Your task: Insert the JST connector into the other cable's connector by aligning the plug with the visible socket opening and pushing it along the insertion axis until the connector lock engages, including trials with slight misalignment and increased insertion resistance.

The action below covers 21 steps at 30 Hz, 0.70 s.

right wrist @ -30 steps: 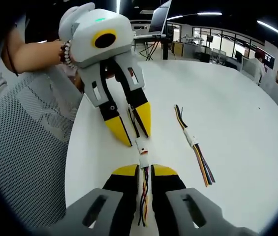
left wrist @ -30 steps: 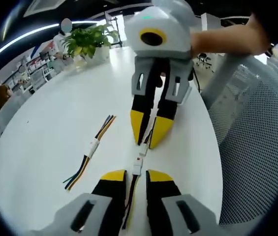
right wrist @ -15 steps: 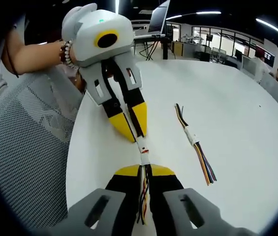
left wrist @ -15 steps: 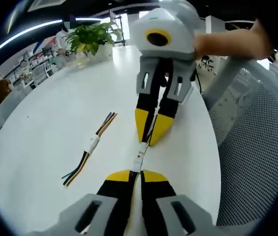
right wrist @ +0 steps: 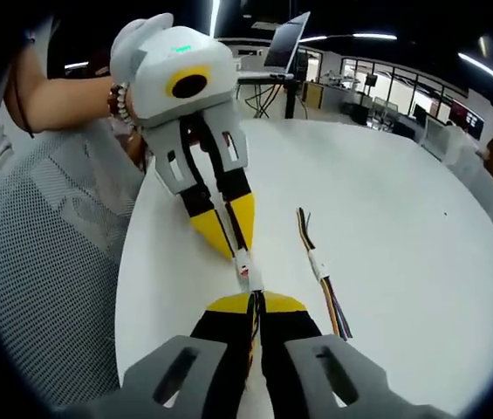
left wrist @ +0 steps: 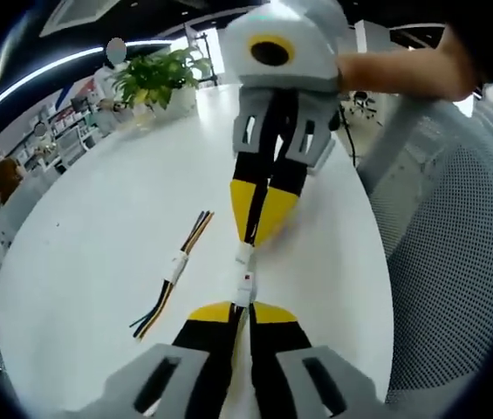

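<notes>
while both tongs, left (left wrist: pixel 243 312) and right (right wrist: pixel 256 302), clamp their cables; connectors (left wrist: pixel 243 272) meet | table edge (right wrist: pixel 125 288) near; open tabletop beyond

White desk (left wrist: pixel 98 227); spare joined cable (left wrist: pixel 176 271) lying flat; potted plant (left wrist: pixel 154 74) at far edge; mesh chair (right wrist: pixel 45 262) alongside; open laptop (right wrist: pixel 283 44).

Both tongs, right (right wrist: pixel 256 302) and left (right wrist: pixel 234 242), clamp the joined white connectors (right wrist: pixel 245 267).
</notes>
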Each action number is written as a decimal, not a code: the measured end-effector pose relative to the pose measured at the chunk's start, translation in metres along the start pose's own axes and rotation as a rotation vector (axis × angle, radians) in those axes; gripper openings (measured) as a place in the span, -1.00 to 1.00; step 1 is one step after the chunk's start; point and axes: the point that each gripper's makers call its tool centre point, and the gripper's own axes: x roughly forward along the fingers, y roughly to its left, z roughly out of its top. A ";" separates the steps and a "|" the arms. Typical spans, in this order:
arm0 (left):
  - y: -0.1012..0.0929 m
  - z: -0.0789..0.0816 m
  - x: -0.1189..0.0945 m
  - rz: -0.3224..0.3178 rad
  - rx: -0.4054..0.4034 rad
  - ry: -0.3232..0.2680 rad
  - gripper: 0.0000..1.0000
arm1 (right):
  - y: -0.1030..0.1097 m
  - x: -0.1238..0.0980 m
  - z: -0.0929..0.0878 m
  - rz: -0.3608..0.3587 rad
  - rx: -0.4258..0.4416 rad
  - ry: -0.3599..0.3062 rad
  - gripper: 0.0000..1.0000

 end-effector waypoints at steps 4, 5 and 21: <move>-0.002 0.003 0.000 -0.008 -0.004 -0.009 -1.00 | 0.005 0.003 -0.001 0.011 -0.031 0.028 -1.00; -0.001 0.003 0.000 -0.007 0.000 -0.005 -1.00 | 0.006 0.004 -0.003 0.014 -0.046 0.044 -1.00; -0.004 0.004 0.001 -0.001 0.072 0.033 -1.00 | 0.010 0.008 -0.007 0.008 -0.090 0.122 -1.00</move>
